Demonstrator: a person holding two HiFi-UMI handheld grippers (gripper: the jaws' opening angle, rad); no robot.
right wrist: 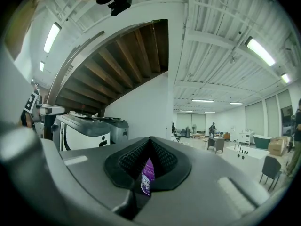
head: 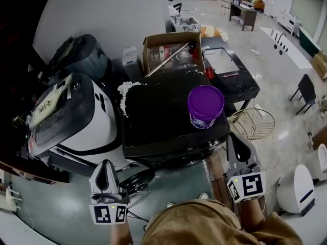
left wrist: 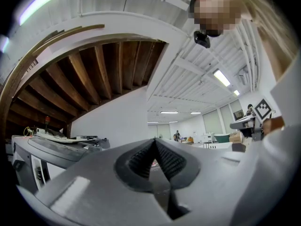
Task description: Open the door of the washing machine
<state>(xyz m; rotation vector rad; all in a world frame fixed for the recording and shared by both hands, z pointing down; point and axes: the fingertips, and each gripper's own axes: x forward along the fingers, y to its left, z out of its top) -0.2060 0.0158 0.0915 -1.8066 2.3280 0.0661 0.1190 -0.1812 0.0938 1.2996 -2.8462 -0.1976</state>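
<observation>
Two tongs pinched shut on nothing: left tongs [head: 106, 163] and right tongs [head: 234, 138], low and well apart, just before the dark-topped washing machine [head: 163, 119]. Purple tub [head: 205, 106] upright on its top, near the right edge. Door not discernible from above.

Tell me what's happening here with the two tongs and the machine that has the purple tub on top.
A person stands facing a black-topped washing machine that carries a purple plastic bucket. Each hand holds a grey gripper. The left tongs and right tongs hang low in front of the person's body, both shut and empty. Neither touches the machine, so work on it has not yet begun.
</observation>
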